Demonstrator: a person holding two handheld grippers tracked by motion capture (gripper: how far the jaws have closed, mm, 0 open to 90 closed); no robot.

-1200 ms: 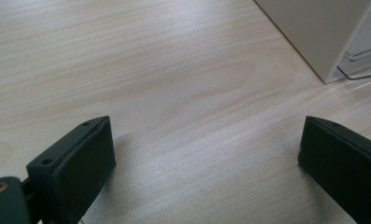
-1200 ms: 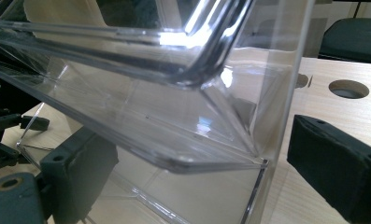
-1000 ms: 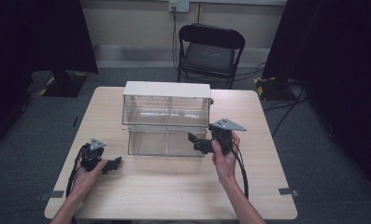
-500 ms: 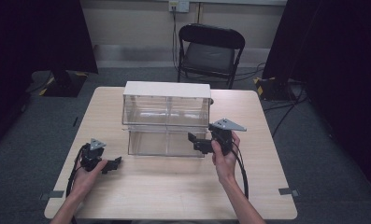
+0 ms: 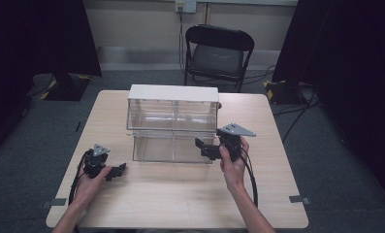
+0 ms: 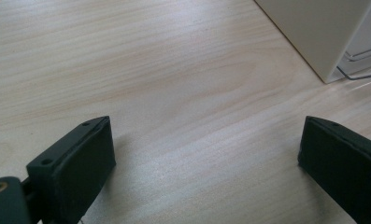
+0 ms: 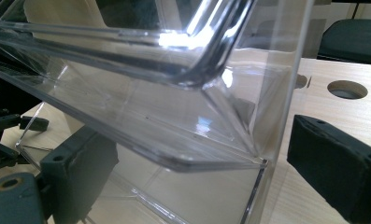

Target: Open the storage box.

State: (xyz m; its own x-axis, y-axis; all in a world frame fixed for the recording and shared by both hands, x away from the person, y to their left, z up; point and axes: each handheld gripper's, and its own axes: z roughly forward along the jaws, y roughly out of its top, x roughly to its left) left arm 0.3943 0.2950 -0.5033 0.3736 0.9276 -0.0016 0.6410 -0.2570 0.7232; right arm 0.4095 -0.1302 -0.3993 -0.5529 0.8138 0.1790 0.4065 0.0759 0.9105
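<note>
A clear plastic drawer unit (image 5: 173,114) with a white top stands in the middle of the wooden table (image 5: 180,199). Its lower drawer (image 5: 170,148) juts forward a little. My right gripper (image 5: 203,147) is at that drawer's right front corner, open. In the right gripper view the jaws stand wide on either side of the clear drawer corner (image 7: 248,140) of my right gripper (image 7: 202,163). My left gripper (image 5: 118,171) rests low on the table, left of the unit, open. Between the jaws of my left gripper (image 6: 206,154) lies bare wood, with the unit's white side (image 6: 314,32) at the upper right.
A black folding chair (image 5: 219,51) stands beyond the table's far edge. A round hole (image 7: 346,88) is cut in the tabletop behind the unit. Dark curtains hang at both sides. Cables trail from both grippers toward the near edge.
</note>
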